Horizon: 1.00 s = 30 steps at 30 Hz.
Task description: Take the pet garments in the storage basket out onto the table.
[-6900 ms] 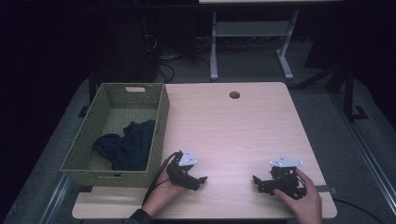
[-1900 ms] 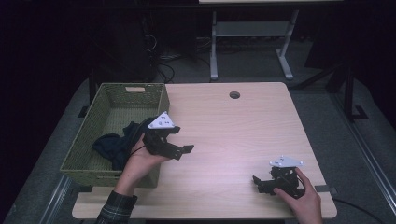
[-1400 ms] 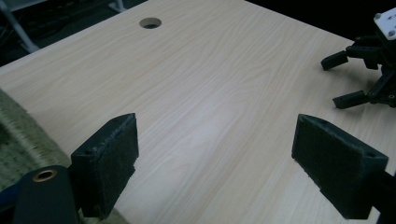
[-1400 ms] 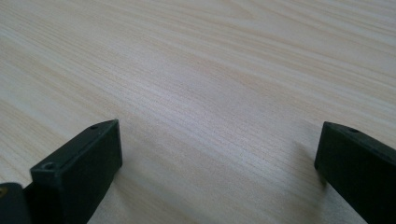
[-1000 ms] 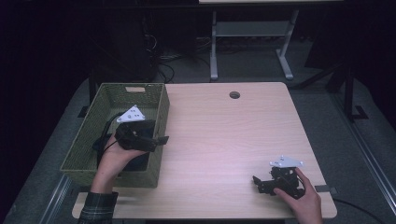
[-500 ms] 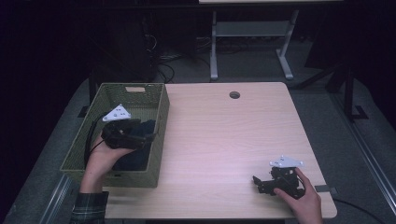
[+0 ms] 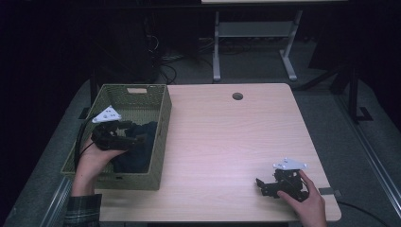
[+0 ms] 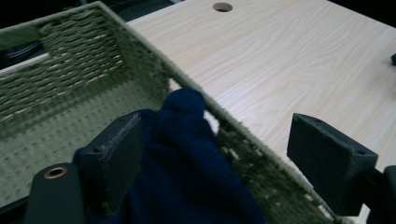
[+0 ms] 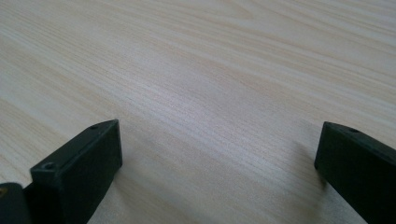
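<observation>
A dark blue cloth lies bunched in the woven green basket at the table's left. My left gripper hangs inside the basket, open, its jaws wide apart over the cloth; one jaw is above the cloth, the other above the basket's wall. My right gripper rests open low over the bare wooden table near the front right, nothing between its jaws.
A round cable hole sits near the table's far edge. A metal stand and cables are on the dark floor behind. Dark floor drops away past the table's front and side edges.
My left gripper has travelled from the table's front over the basket wall and down toward the blue cloth. The right gripper has stayed still.
</observation>
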Motion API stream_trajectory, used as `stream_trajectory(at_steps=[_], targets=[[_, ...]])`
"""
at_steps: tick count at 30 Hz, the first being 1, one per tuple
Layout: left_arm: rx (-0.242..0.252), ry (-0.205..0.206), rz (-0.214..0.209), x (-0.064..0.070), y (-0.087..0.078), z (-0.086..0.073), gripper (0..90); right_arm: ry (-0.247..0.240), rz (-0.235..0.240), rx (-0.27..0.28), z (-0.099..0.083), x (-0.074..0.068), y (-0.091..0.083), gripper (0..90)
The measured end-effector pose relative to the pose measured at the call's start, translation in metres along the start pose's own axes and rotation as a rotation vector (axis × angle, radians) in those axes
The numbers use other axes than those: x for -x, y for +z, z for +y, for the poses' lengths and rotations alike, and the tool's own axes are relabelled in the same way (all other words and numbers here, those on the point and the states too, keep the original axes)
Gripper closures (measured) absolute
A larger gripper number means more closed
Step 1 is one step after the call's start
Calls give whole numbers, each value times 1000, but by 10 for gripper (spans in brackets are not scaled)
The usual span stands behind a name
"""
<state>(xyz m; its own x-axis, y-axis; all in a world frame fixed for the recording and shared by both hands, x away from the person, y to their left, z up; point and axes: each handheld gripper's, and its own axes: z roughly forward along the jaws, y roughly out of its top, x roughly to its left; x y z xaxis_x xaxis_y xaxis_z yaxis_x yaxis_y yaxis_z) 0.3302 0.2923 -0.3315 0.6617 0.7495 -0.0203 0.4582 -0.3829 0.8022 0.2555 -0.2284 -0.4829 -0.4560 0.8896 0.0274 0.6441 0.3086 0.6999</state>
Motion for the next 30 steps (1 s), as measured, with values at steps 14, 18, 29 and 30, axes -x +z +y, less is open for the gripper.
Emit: stream_trajectory(at_steps=[14,18,29,30], targets=[[-38,-16,65,-21,-13,-15,291,0,1,0,0,0,0,4],[-60,-25,83,-27,-13,-20,313,-1,1,0,0,0,0,4],[-154,14,94,-41,-3,-31,304,-1,1,0,0,0,0,4],[-166,15,85,-43,2,-31,295,0,1,0,0,0,0,5]])
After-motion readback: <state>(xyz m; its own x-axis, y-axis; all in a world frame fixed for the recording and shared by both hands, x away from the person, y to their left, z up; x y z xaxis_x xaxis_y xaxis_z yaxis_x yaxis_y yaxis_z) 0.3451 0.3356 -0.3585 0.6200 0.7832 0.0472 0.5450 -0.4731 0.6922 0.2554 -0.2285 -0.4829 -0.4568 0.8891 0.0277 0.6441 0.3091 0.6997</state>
